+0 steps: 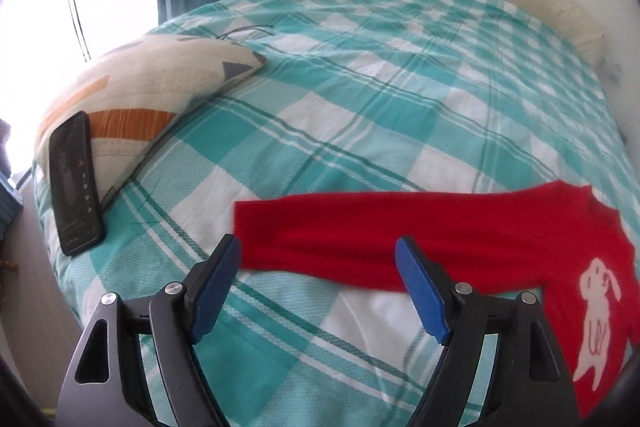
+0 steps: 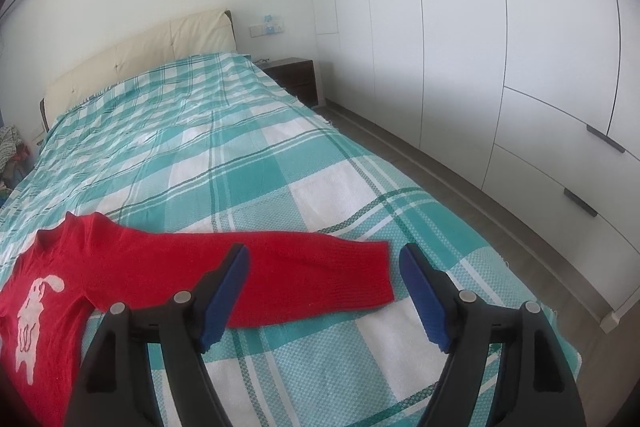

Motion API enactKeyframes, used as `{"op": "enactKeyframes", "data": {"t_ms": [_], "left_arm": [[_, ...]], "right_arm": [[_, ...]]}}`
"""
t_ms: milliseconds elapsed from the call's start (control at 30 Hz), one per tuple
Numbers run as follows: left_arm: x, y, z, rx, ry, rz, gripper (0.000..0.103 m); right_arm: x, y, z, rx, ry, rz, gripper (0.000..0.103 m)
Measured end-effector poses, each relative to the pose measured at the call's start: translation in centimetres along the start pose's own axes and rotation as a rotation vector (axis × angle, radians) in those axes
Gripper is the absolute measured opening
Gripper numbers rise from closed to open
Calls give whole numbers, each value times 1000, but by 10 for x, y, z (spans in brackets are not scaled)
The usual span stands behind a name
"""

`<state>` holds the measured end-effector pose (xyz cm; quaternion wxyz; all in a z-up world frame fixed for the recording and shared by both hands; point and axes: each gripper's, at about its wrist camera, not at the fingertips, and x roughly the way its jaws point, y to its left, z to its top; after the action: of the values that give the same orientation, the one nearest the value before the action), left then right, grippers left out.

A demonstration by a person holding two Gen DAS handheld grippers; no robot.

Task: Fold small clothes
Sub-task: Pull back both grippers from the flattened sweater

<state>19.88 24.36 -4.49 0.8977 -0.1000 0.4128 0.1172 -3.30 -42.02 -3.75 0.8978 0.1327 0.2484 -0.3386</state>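
A small red sweater [image 1: 500, 239] with a white rabbit on its chest lies flat on the teal-and-white checked bedspread [image 1: 360, 87]. In the left wrist view one sleeve [image 1: 320, 235] stretches left, and my left gripper [image 1: 318, 263] hovers above it, open, with nothing pinched. In the right wrist view the same red sweater [image 2: 100, 267] sends its other sleeve [image 2: 320, 275] out to the right. My right gripper [image 2: 324, 269] stands open over that sleeve's cuff end, its blue pads apart from the cloth.
A patterned pillow [image 1: 132, 99] lies at the bed's left edge with a black phone [image 1: 74, 183] leaning on it. Curtain and clothes pile stand beyond. A cream headboard [image 2: 140, 55], a nightstand [image 2: 296, 75] and white wardrobes [image 2: 480, 47] line the right side past the bedspread [image 2: 240, 147].
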Motion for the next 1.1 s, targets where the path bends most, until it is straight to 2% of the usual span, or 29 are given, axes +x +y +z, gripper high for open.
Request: {"op": "enactKeyframes", "data": {"t_ms": [67, 167, 267, 333, 467, 567, 700, 833, 1100], "left_arm": [[-22, -36, -7, 42, -25, -87, 94], [-40, -86, -27, 88, -15, -198, 95], [-37, -124, -44, 91, 6, -306, 95], [-27, -144, -53, 131, -2, -299, 95], [-8, -156, -75, 214, -87, -188, 95], [8, -155, -81, 237, -55, -125, 95], [6, -151, -74, 194, -59, -165, 95], [9, -151, -75, 166, -22, -204, 95], [8, -159, -81, 204, -27, -175, 95]], "right_arm": [[-12, 7, -1, -23, -43, 25, 78], [-32, 21, -10, -47, -77, 118, 83], [-46, 38, -26, -82, -63, 201, 83], [-51, 50, -35, -112, -46, 237, 83], [-53, 72, -54, -187, -3, 291, 83], [-49, 89, -64, -264, 18, 311, 83], [-38, 104, -72, -317, 32, 329, 83], [-25, 109, -78, -340, 66, 315, 83], [-16, 106, -80, -326, 94, 320, 83]]}}
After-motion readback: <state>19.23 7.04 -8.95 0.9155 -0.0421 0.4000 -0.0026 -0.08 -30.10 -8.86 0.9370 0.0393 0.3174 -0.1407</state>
